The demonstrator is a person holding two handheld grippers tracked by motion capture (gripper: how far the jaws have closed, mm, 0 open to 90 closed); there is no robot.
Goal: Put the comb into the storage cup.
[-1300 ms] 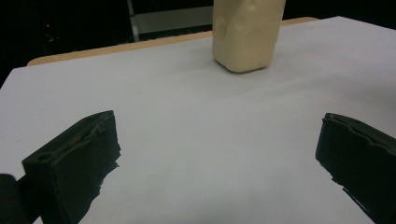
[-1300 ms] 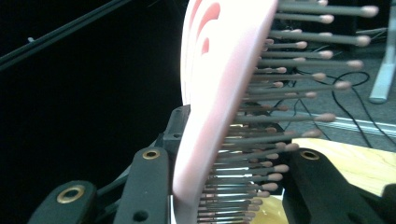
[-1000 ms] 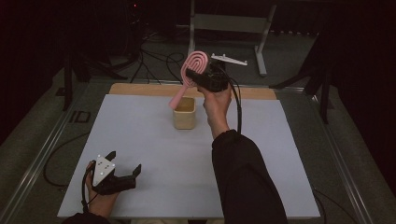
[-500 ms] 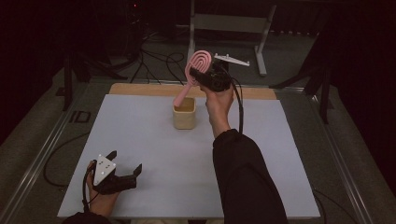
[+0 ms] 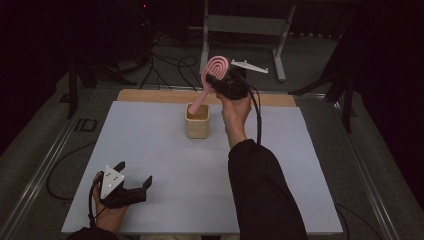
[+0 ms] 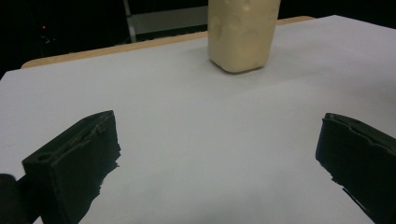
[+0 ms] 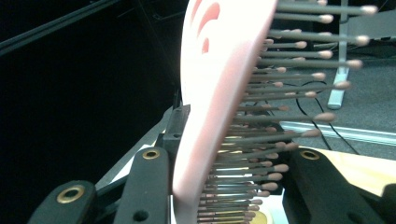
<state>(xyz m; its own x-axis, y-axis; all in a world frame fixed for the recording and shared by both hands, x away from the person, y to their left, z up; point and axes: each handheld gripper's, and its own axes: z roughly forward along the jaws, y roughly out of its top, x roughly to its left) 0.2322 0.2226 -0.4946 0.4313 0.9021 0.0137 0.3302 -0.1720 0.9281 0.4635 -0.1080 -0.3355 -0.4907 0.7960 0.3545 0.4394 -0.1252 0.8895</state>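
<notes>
the right hand-held gripper [image 5: 218, 80] is raised above the far middle of the counter [image 5: 165, 150], closed on the head of a pink hairbrush [image 5: 214, 70]. in the right gripper view the two black jaws press against the hairbrush [image 7: 219, 93] from either side, one on its smooth pink back and the other among the bristles [image 7: 289, 84], whose rounded tips point to the right of that view. from the high view the brush hangs tilted, head up and away from the person, its handle slanting down into the open top of a small beige cup [image 5: 197, 121] that stands upright on the counter near its far edge. whether the handle end touches the cup's inside cannot be told. the person's right forearm, in a dark sleeve [image 5: 260, 190], reaches forward from the bottom of the high view to just right of the cup. the left hand-held gripper [image 5: 134, 180] rests low at the near left corner of the counter, well apart from the cup, its jaws spread wide with nothing between them. in the left gripper view the cup [image 6: 242, 32] stands ahead on the pale surface, between the two parted jaws.
</notes>
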